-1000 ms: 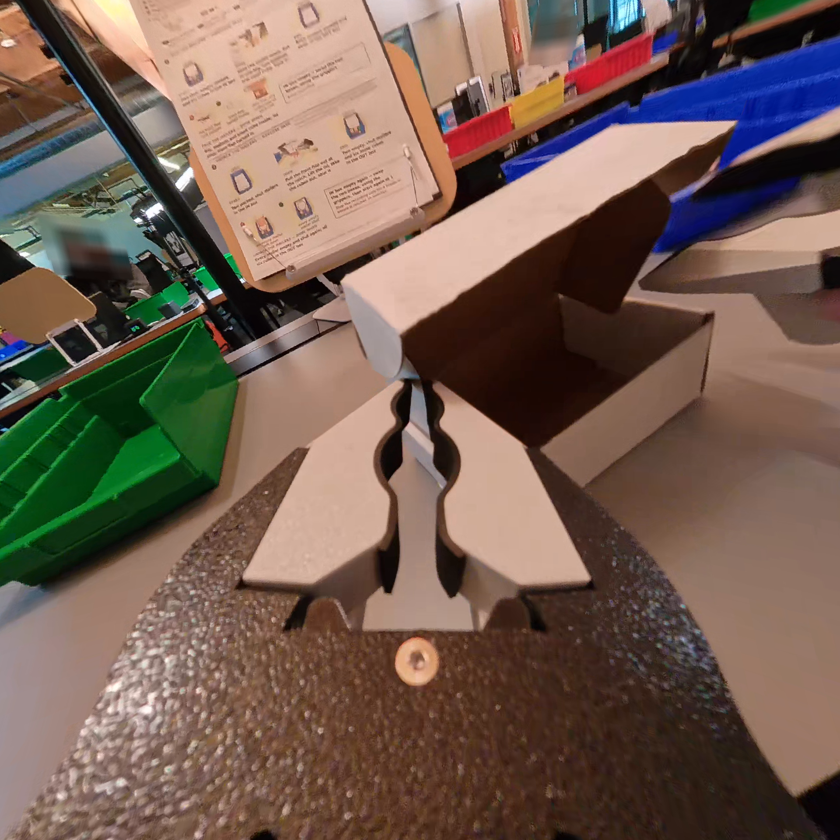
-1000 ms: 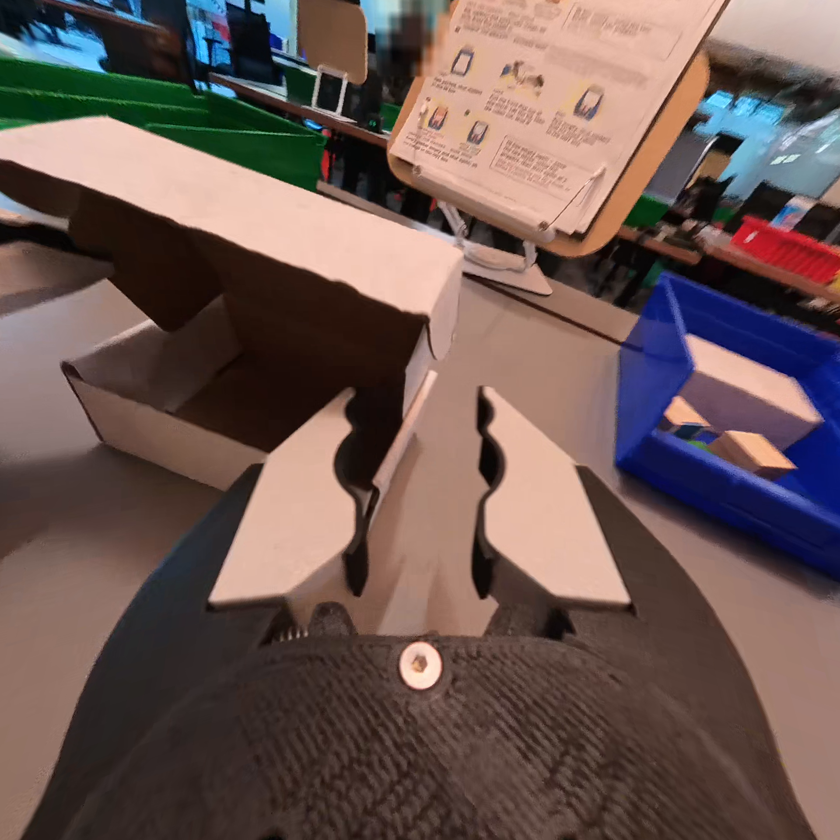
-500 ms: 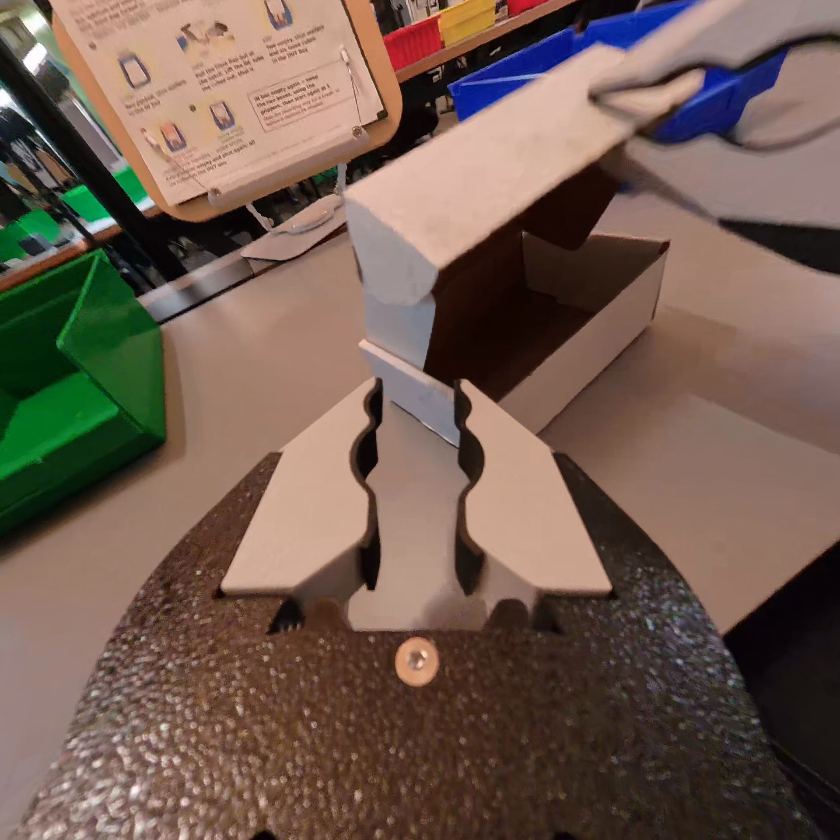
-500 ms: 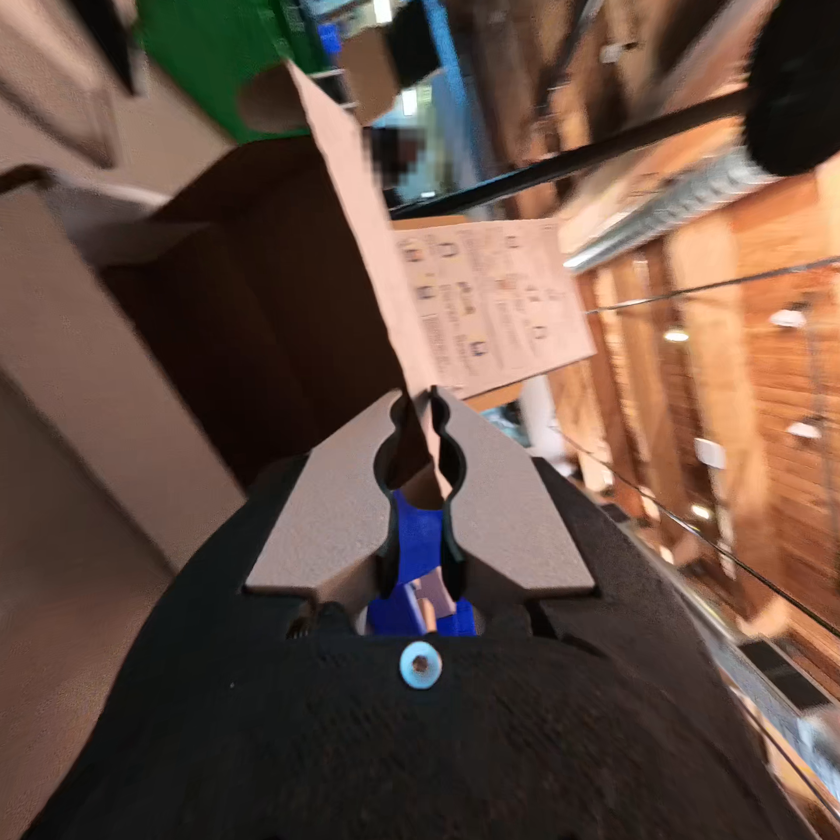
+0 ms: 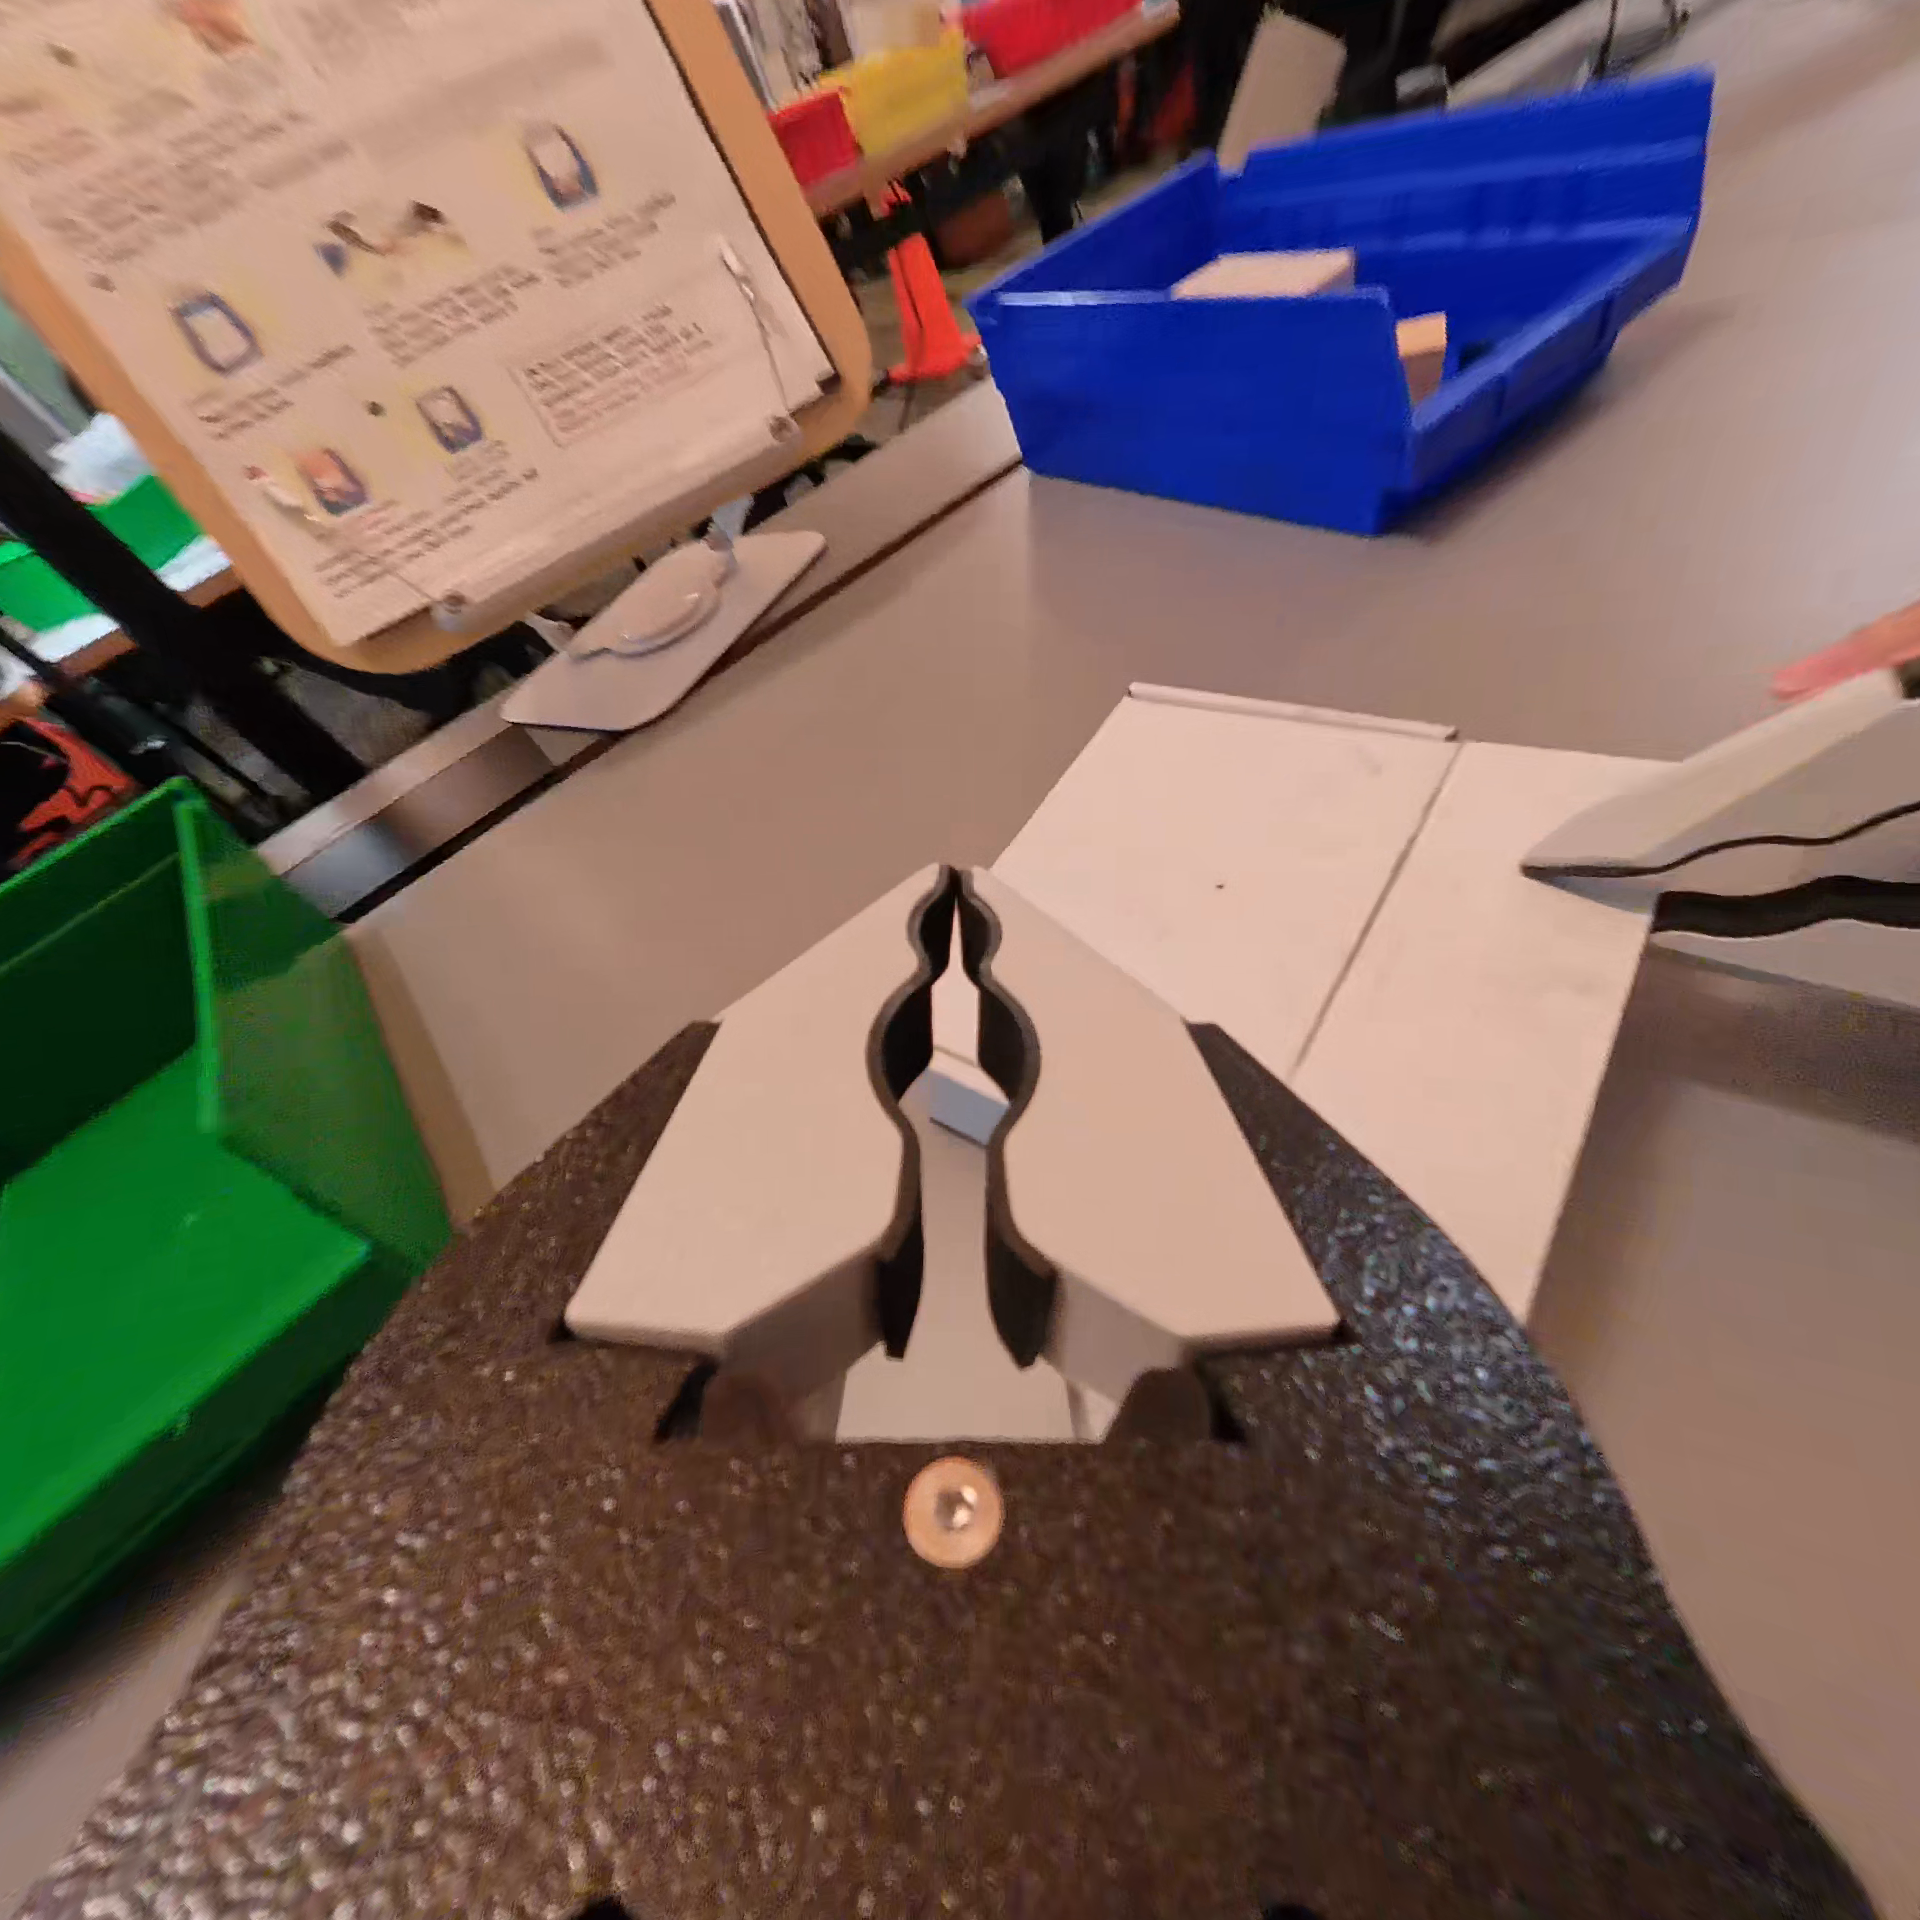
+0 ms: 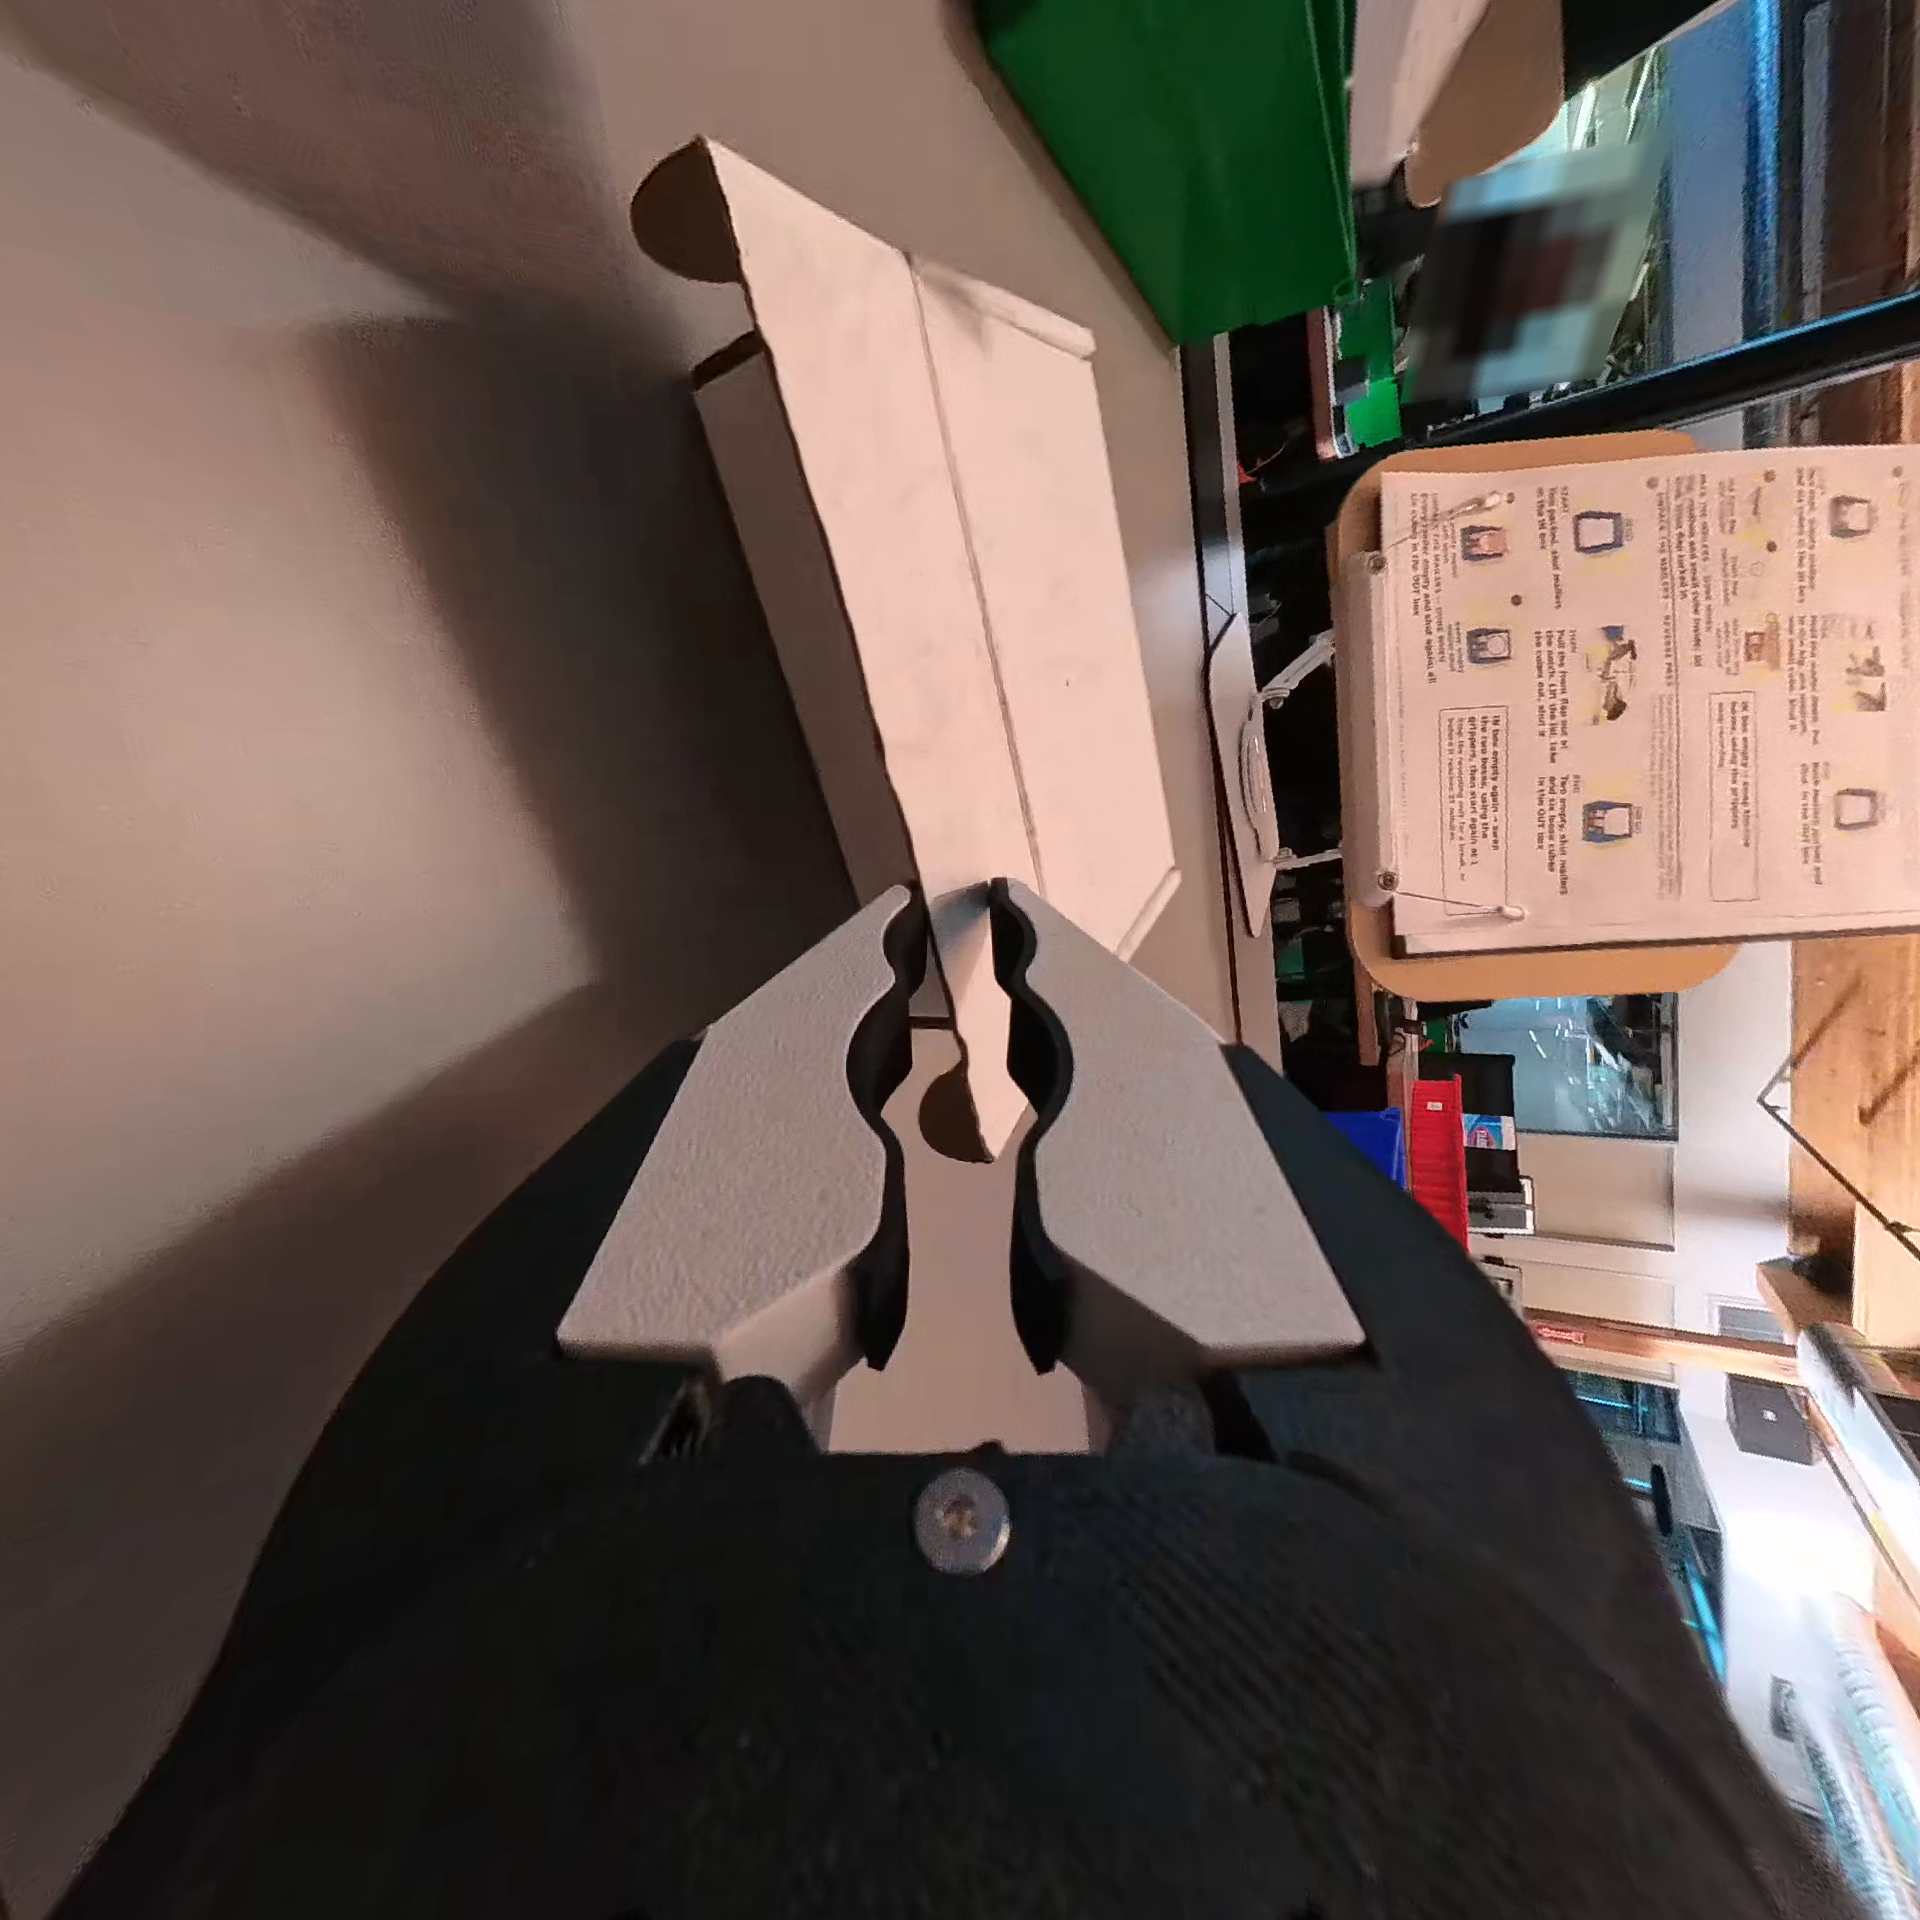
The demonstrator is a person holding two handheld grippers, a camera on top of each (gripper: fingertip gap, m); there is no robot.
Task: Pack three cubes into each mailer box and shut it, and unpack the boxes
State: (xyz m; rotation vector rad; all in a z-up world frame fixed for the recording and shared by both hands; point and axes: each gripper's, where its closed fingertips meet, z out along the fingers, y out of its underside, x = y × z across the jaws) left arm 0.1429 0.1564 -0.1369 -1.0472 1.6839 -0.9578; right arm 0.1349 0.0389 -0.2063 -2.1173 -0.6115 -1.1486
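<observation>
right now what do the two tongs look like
Both tongs have pale grey wedge fingers with black wavy inner pads and one screw at the base. The left tongs sit in a dark brown speckled, glossy shell; the right tongs in a matte black shell with fine layered ridges.

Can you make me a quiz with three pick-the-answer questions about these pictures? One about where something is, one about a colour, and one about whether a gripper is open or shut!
1. Where is the green bin?
A. Left of the left gripper
B. On a shelf
C. On the floor

2. What colour is the bin holding the wooden cubes?
A. Red
B. Blue
C. Yellow

3. How is the left gripper?
A. Wide open
B. Shut
C. Holding a cube

Answers: 1 A, it sits on the table at the left edge of the left wrist view. 2 B, the cubes lie in the blue bin. 3 B, its fingertips touch with nothing between them.
</observation>
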